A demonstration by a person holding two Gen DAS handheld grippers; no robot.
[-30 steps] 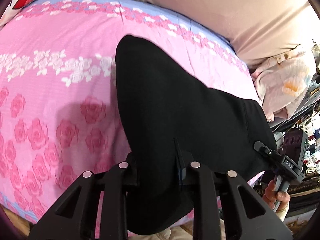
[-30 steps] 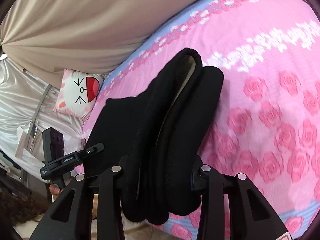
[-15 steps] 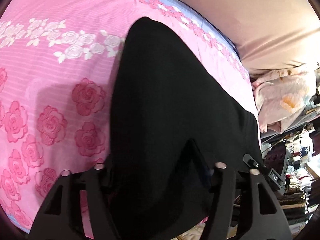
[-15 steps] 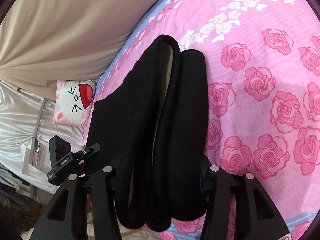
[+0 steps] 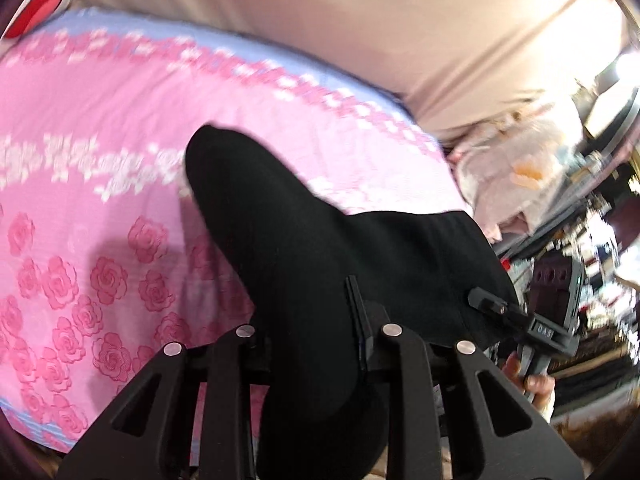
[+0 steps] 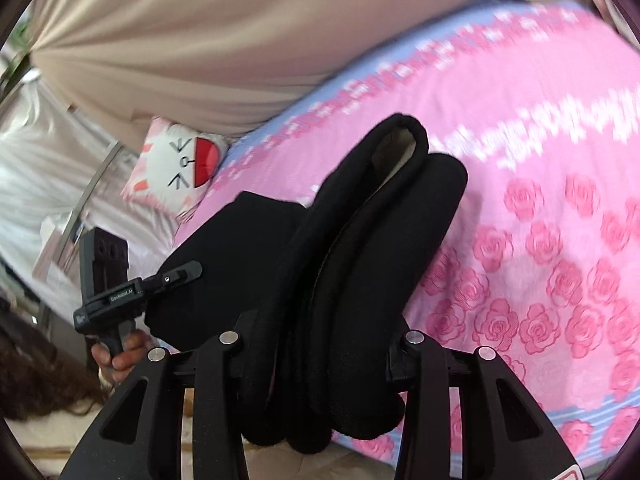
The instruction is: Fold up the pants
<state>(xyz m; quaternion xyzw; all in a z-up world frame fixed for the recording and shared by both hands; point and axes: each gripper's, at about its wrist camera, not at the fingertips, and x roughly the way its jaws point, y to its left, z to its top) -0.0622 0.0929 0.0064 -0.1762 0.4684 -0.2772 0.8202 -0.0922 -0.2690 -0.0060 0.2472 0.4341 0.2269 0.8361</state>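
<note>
Pink rose-printed bedspread [image 5: 100, 208] with a pale blue border covers the bed, a beige curtain [image 6: 208, 40] hangs behind it, and a white cat-face cushion [image 6: 176, 168] lies at the bed's far corner. Across the near edge of the bed lie the black, thick, soft-lined pants [image 6: 360, 264], folded into a long bundle. Their long axis runs away from the person, from the bed's edge toward the curtain, and the near end hangs just over the edge. In the right wrist view the far end shows two rolled folds side by side, with a pale lining visible in the upper one. The left gripper [image 5: 320, 344] has its black jaws narrowly apart and clamped on one near corner of the cloth, which bunches up between them; its jaws have just been closing on that fabric. The right gripper [image 6: 320, 344] stands wider, its jaws pressed against the sides of the thick stacked folds, and these too have just been closing with the bundle between them. Each wrist view shows the other gripper beside the cloth, with a hand [image 6: 120, 356] around its handle.
</note>
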